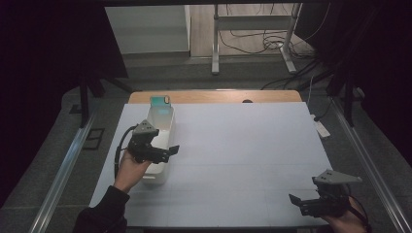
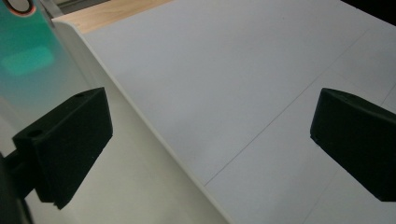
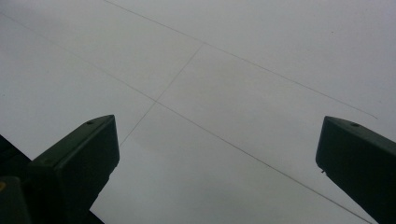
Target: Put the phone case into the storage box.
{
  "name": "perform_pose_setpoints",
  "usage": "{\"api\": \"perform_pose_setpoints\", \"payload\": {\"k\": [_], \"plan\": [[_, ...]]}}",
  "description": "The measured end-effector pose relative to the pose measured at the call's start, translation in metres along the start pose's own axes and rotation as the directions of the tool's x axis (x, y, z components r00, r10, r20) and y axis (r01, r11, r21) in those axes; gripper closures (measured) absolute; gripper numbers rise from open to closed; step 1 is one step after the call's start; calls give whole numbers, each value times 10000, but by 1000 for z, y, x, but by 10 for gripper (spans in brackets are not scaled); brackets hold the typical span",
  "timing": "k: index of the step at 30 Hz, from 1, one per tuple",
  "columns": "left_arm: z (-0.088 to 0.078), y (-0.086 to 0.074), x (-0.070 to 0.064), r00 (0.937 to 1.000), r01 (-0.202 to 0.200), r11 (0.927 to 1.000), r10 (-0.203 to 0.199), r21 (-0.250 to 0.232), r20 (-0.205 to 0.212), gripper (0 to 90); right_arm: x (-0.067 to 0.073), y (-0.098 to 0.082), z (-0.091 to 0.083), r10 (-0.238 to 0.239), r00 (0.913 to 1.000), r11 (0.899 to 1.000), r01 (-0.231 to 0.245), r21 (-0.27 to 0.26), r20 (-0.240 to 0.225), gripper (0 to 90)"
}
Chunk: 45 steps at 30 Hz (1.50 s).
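With its jaws spread and empty, the left hand-held gripper [image 1: 163, 151] straddles the rim of the white bin [image 1: 163, 127] beneath it and risks knocking that light bin sideways, while the right hand-held gripper [image 1: 303, 204] idles released.

Dark rm, grey floor [image 1: 160, 73], cables [image 1: 257, 41]

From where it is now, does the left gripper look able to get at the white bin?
Probably yes. The left gripper hangs open right over the white bin, one jaw above its inside and one beyond its rim, with nothing between them.
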<state>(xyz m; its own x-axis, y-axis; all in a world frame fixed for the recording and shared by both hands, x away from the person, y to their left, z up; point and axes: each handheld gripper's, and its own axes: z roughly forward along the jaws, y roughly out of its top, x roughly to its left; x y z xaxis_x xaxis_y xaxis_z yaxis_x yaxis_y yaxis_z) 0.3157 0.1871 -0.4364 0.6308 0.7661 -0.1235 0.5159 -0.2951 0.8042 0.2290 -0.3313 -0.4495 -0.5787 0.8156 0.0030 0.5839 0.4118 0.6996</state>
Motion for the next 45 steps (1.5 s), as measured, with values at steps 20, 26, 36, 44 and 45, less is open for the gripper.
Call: {"api": "perform_pose_setpoints", "payload": {"k": [20, 26, 36, 44, 45], "plan": [[-15, -18, -18, 9998, 98, 9999, -99, -51, -194, 0, 0, 0, 0, -23, 10000, 10000, 23, -13, 17, 0], [-20, -24, -22, 9997, 139, 9998, -141, -116, -195, 0, 1, 0, 0, -58, 10000, 10000, 58, -6, 22, 0], [-26, -31, -31, 9996, -10, 9999, 6, -105, -293, 0, 1, 0, 0, -68, 10000, 10000, 68, 13, 29, 0], [-34, -38, -35, 9994, 61, 9998, -68, -193, -341, 0, 1, 0, 0, -62, 10000, 10000, 62, 31, 28, 0], [-35, -39, -35, 9994, 66, 9998, -72, -191, -352, 0, 1, 0, 0, -66, 10000, 10000, 65, 33, 25, 0]]}}
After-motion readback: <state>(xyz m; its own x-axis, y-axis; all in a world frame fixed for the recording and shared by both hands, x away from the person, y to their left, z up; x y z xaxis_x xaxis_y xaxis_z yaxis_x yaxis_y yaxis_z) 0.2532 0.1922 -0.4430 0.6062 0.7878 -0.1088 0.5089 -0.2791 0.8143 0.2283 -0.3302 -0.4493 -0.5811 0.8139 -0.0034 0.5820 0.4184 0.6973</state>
